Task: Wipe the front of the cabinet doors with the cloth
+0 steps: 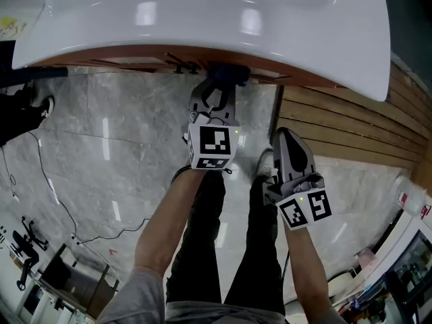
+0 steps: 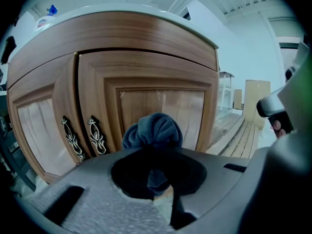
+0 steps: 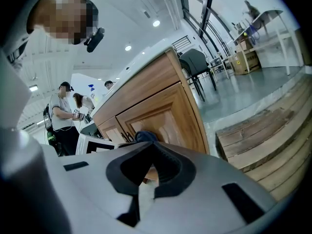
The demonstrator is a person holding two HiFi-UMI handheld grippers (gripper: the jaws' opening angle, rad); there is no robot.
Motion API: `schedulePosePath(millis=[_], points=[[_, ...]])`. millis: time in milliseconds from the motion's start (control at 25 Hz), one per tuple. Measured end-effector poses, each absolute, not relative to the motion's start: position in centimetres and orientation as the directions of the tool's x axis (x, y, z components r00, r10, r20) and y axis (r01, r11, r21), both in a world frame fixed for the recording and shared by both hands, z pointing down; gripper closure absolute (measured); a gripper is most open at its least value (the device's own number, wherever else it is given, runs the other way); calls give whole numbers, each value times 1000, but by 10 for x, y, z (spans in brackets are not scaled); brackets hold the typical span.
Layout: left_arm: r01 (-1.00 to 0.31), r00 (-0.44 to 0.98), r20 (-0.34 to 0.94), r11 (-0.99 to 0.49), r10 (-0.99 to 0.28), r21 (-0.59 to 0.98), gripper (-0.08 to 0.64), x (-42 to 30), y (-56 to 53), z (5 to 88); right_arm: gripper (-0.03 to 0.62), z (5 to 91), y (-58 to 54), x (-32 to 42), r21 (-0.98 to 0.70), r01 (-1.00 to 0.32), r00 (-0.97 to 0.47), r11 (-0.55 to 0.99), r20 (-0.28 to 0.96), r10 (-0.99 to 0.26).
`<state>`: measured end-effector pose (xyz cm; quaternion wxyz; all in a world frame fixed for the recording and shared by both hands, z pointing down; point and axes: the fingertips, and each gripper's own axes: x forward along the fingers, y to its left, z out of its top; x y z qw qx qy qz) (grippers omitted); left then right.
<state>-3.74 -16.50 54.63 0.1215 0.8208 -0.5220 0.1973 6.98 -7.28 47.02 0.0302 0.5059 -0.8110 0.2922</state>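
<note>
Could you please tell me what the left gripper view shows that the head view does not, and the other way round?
Only the left gripper view shows, face-on, the panelled brown wooden cabinet doors and their two ornate dark metal handles. Only the head view shows the glossy white countertop from above, the grey marble floor and the person's legs. Both show the left gripper shut on the bunched dark blue cloth near the doors.

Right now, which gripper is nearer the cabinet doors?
Left. The left gripper holds the cloth up by the cabinet doors; the right gripper sits farther back, jaws together, empty.
</note>
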Motion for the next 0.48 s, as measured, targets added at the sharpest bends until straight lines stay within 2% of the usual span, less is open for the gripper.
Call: schedulePosePath(millis=[480], points=[[-876, 430, 450, -483, -783, -4, 518, 29, -159, 546, 582, 472, -66, 118, -453, -841, -471, 295, 346, -812]])
